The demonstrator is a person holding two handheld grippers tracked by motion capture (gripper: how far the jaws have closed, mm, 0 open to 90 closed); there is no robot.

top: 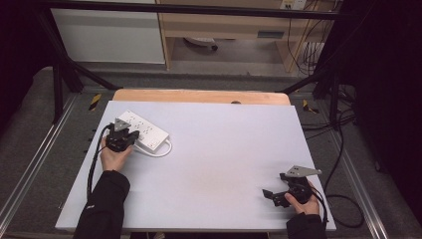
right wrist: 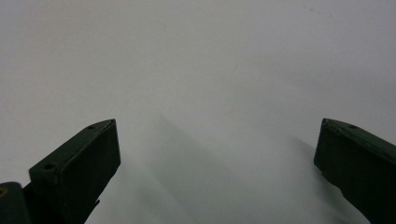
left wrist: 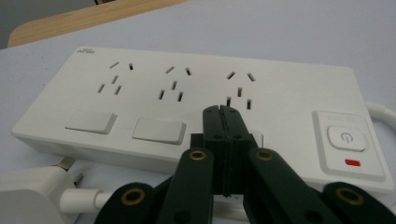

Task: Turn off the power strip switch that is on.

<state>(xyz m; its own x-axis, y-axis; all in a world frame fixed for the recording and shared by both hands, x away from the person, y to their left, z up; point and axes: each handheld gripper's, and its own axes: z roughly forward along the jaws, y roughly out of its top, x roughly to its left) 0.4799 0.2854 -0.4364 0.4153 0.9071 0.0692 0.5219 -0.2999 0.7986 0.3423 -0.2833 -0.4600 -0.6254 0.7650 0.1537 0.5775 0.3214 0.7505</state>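
A white power strip point(top: 145, 129) lies at the back left of the white tabletop point(top: 219, 164). In the left gripper view the power strip point(left wrist: 280, 88) shows three socket groups, two rocker switches point(left wrist: 159, 130) and a power button point(left wrist: 345, 138) above a red mark. My left gripper point(top: 131, 136) is shut, nothing between its jaws. The left gripper point(left wrist: 222, 110) tips sit over the strip's front edge, below the third socket group, and hide what lies there; I cannot tell if they touch. A white plug point(left wrist: 32, 191) lies beside the strip. My right gripper point(top: 271, 197) rests open at the front right, and the right gripper point(right wrist: 215, 135) faces bare tabletop.
The strip's white cable point(top: 160, 152) loops on the table in front of it. A wooden edge point(top: 199, 95) runs behind the white top. Black frame bars point(top: 64, 69) and floor cables point(top: 343, 164) flank the table.
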